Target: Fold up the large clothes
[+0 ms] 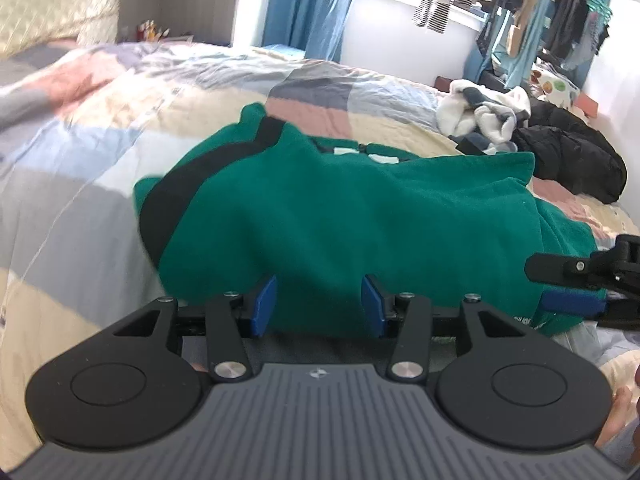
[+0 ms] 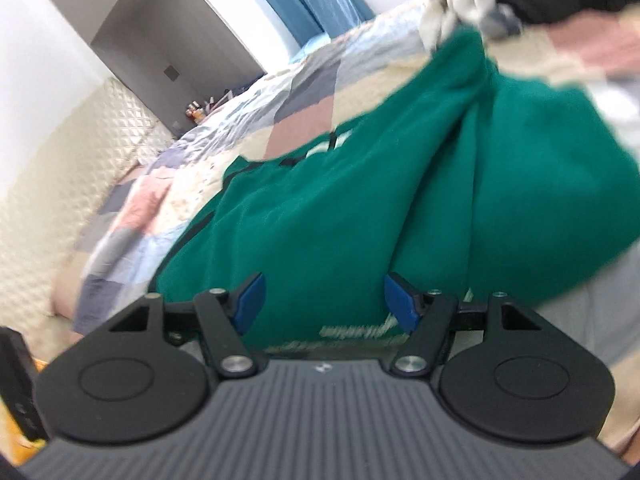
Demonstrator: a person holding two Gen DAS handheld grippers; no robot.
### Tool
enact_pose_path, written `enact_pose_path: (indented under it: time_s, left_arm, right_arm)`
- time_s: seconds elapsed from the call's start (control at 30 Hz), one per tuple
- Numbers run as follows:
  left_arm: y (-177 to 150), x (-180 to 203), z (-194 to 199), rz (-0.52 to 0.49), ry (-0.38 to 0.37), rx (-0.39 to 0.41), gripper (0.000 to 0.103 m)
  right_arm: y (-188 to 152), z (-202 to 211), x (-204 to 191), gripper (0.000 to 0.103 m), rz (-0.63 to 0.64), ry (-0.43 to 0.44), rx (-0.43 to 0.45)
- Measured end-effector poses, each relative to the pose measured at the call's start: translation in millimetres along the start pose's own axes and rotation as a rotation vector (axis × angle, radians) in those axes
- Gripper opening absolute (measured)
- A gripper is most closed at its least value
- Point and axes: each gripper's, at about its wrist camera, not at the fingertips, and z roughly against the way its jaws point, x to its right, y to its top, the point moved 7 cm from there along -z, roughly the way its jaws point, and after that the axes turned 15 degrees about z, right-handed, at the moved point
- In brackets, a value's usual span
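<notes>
A large green garment with a black stripe lies rumpled on the patchwork quilt of a bed. My left gripper is at the garment's near edge. Its blue pads stand apart, with green cloth showing in the gap and nothing pinched. In the right wrist view the garment fills the middle, and its hem with white print lies between the fingers of my right gripper, which is open. At the right edge of the left wrist view, the right gripper reaches in over the garment's corner.
A heap of white clothes and a black jacket lie at the bed's far right. Clothes hang on a rack by the window, beside blue curtains. A quilted headboard and a grey wardrobe border the bed.
</notes>
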Motion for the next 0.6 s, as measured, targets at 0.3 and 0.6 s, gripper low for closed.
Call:
enact_pose_path:
  time_s: [0.3,0.6]
  left_arm:
    - [-1.7,-25.2,-9.5,0.156,-0.038,-0.063,0.067]
    - [-0.8,-50.3,-30.7,0.412,-0.19,-0.183,0.087]
  right_arm:
    - [-28.3,-29.0,7.3,0.07,-0.272,0.147,-0.097]
    - [-31.7,-48.9,16.1,0.087,-0.341,0.03,-0.072]
